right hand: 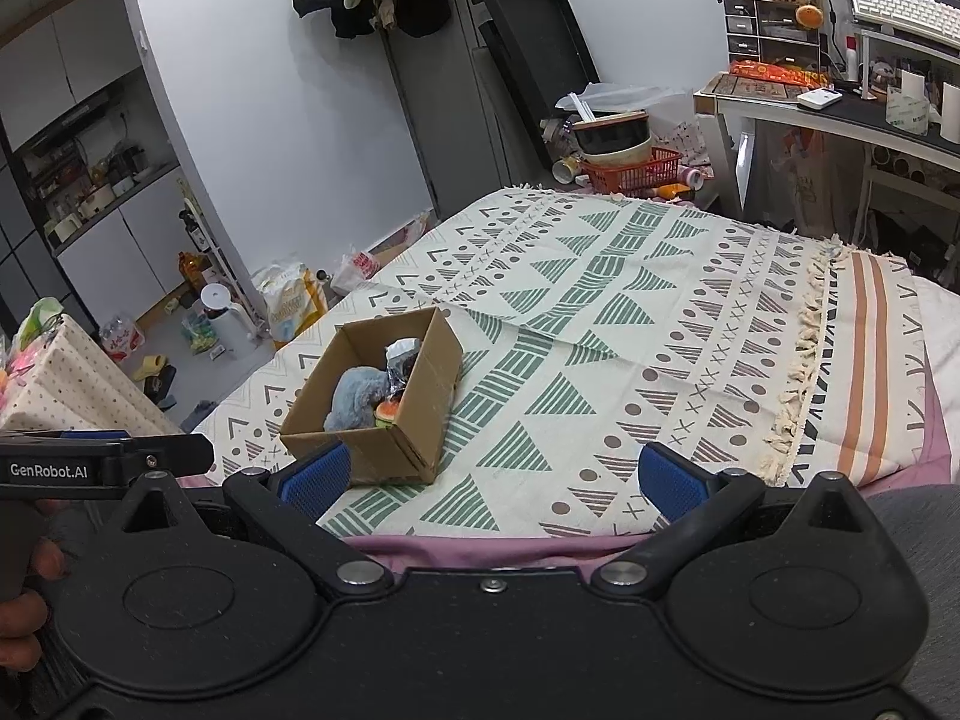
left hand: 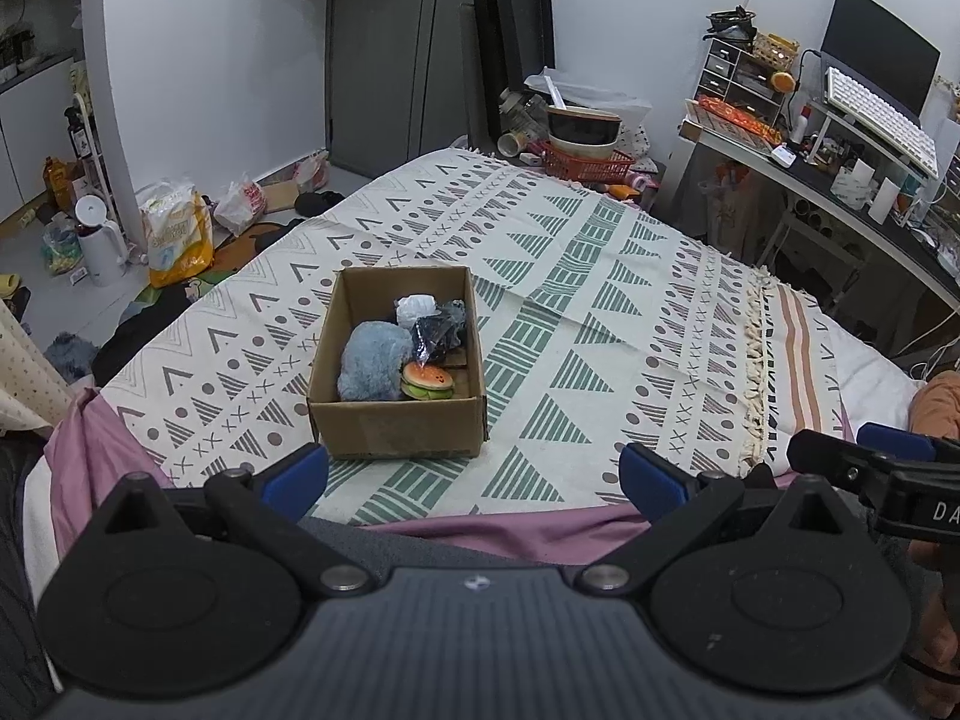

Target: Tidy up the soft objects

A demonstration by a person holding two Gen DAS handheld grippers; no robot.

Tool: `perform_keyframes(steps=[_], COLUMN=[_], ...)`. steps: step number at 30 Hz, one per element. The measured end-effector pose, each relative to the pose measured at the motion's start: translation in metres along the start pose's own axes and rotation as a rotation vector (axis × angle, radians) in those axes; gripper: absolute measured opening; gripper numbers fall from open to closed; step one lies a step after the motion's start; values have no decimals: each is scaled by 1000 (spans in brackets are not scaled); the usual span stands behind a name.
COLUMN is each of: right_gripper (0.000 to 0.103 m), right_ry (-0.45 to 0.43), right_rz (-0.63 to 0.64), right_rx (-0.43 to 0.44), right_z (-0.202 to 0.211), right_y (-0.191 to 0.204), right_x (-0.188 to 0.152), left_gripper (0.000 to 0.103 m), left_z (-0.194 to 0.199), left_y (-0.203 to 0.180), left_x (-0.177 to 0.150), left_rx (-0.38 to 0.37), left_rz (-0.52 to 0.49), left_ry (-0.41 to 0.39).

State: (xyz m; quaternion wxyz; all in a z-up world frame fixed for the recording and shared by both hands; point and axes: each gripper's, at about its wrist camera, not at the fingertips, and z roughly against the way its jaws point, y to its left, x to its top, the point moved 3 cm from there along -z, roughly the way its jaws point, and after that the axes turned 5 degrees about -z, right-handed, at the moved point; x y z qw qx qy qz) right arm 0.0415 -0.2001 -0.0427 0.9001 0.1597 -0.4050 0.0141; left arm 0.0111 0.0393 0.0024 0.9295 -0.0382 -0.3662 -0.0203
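here we hold both tools low at the near edge of the bed, each one spread wide with nothing between its blue pads. the left tool [left hand: 474, 477] points almost straight at the cardboard box [left hand: 399, 429], which sits open on the patterned blanket [left hand: 600, 312] just beyond its left pad. the right tool [right hand: 495, 474] faces the same blanket from a little to the side, so the box [right hand: 414, 408] shows at an angle, close behind its left pad.

inside the box lie the soft things, packed together — a fluffy blue-grey plush [left hand: 372, 369] on the left, a small burger toy [left hand: 427, 381] at the near right corner touching the plush, a dark crinkly bag [left hand: 441, 330] behind the burger, and a white bundle [left hand: 415, 307] towards the back wall. from the right wrist we see only the plush [right hand: 357, 399] and a sliver of the burger [right hand: 390, 411] above the box wall.

the blanket around the box is bare, and a pink sheet [left hand: 540, 531] shows under its near edge. at the far end of the bed stands a red basket [left hand: 591, 165] with stacked bowls in it, and to the right a cluttered bench [left hand: 840, 198] carries a white keyboard [left hand: 882, 114].
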Motion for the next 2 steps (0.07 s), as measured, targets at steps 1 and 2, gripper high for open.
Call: perform_keyframes(steps=[1, 2], right_gripper=[103, 103], right_ry=[1, 2], right_rz=[0, -1], right_rx=[-1, -3], right_z=[0, -1], right_y=[0, 0], right_x=[0, 0], left_gripper=[102, 102], left_z=[0, 0], left_y=[0, 1], left_x=[0, 0], left_rx=[-1, -4], left_rz=[-1, -2], left_ry=[-2, -3])
